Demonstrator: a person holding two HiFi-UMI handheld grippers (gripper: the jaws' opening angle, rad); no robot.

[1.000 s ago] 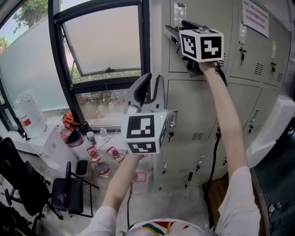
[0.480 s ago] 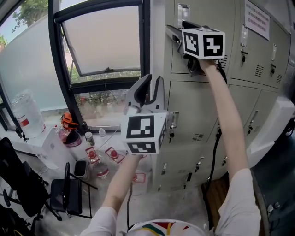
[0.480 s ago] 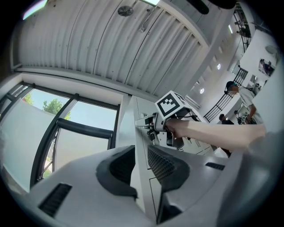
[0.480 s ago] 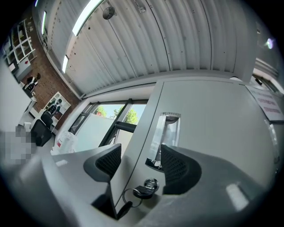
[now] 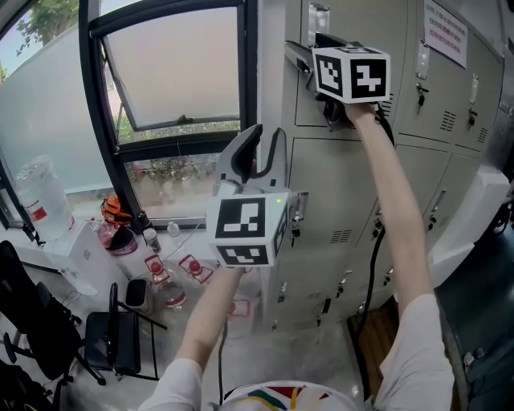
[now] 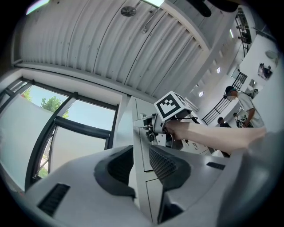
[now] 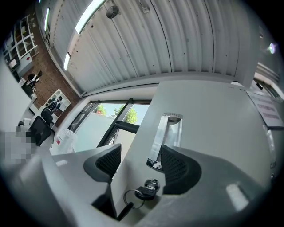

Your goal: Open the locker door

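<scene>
The door (image 5: 361,20) is the top one in the lockers (image 5: 337,201), up high. The right gripper (image 7: 140,153) is right at it, on the side next to the window (image 5: 177,72). Its jaws stand apart and pinch nothing.

The handle (image 7: 167,133) is just past them, a bit up and close to the right-hand jaw. It is a tall, thin slot that runs up and down. The key (image 7: 148,189) hangs just under it, low between the jaws.

So I think this hand has to go a little up and in to catch the handle. Then it can pull back, away from the lockers.

The left gripper (image 5: 267,143) is lower and well apart from the door. Its jaws have just been opening, and nothing is between them.
</scene>
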